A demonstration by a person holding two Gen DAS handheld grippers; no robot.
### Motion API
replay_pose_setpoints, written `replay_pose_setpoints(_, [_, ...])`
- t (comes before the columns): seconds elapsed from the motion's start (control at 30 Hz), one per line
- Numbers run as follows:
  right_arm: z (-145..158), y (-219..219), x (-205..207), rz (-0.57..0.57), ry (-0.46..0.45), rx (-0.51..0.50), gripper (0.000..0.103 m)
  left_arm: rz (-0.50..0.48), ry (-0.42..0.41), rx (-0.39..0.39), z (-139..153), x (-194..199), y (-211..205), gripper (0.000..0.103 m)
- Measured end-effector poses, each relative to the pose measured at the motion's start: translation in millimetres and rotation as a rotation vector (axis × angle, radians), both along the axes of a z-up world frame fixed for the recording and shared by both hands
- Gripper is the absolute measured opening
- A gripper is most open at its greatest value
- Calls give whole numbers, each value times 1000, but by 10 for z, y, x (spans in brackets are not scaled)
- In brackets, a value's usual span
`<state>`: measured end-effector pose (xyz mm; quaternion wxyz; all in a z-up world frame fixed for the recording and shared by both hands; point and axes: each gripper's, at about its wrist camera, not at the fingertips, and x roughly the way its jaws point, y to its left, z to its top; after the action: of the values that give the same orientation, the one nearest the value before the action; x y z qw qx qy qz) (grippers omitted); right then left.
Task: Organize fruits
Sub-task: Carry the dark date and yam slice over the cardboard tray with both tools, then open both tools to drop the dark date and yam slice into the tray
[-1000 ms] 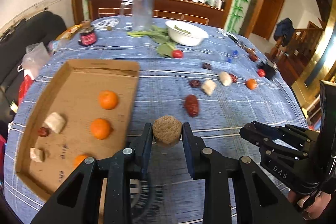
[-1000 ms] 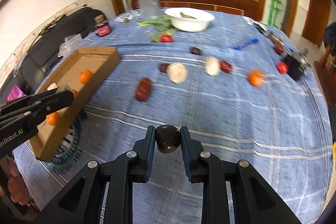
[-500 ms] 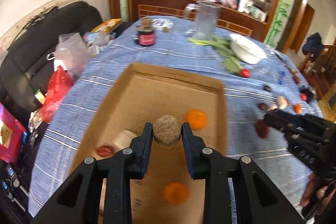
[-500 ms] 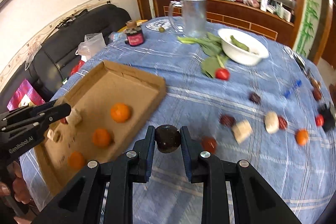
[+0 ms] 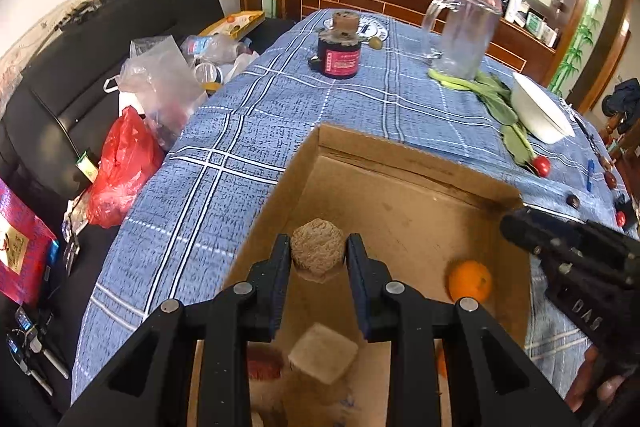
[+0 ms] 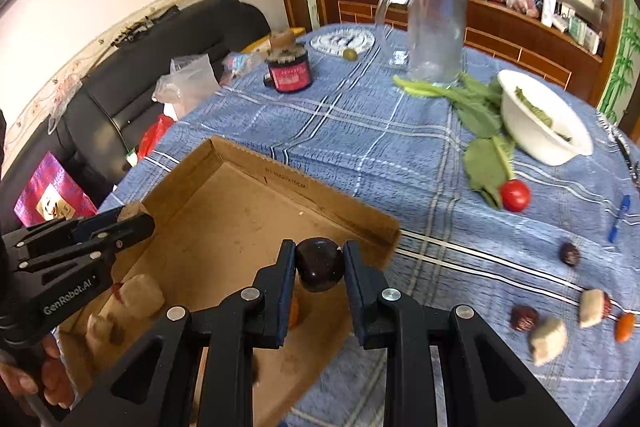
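The left gripper [image 5: 318, 254] is clamped on a round, rough tan ball [image 5: 317, 253], its two pads pressing the ball's sides with no gap showing. It hangs over the near left part of a shallow cardboard tray [image 5: 404, 155] that lies on a table covered with a blue checked cloth [image 5: 280, 99]. Below this gripper, on the tray floor, lies a pale cube [image 5: 323, 352], and just left of the cube is a blurred red piece [image 5: 264, 367]. To the gripper's right an orange [image 5: 469, 280] sits on the tray floor near the right wall.

The right gripper [image 6: 319, 263] is closed tight on a dark, glossy round fruit [image 6: 320, 263], held between both pads. It is over the right-hand edge of the tray, with the fruit just inside the tray's rim. A bit of something orange shows behind its left finger [image 6: 286, 291]. In this view the left gripper reaches in from the left with the tan ball at its tip.

To the right of the right gripper, on the cloth, several pieces lie spread out: two pale chunks [image 6: 549, 339], dark red fruits [image 6: 523, 318], a small orange one [image 6: 625, 325] and a dark round one [image 6: 569, 253]. Farther ahead and to the right are a red radish [image 6: 515, 195] with green leaves and a white bowl [image 6: 536, 131]. Straight ahead stand a glass jug [image 6: 434, 35] and a dark jar with a red label [image 6: 289, 69].
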<state>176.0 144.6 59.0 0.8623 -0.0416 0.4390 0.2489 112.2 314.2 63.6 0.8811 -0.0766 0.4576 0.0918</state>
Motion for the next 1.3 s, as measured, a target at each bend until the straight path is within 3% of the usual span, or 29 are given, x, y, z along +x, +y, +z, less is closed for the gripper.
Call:
replay_pose_setpoints(0.53, [-376,342,230,55,51,-67,26,-1,100,-55,-392,369,93,27])
replay_pose_setpoints(0.67, [-393,334,243,49,48,-74,27,-9,94,-27,-401,373,60,27])
replay_pose_setpoints(0.8, [-388,358,225,45,35,-99,40,-17,87,0,-411,347,30,27])
replay_pose_setpoints(0.97, [-365,326,199,30,30,-96,40,-23,76,28,-404,283,8,28])
replay_pose_setpoints(1.3, [-198,151,-1,0,20,-71,40,-6,26,87,-286,36,-26,46])
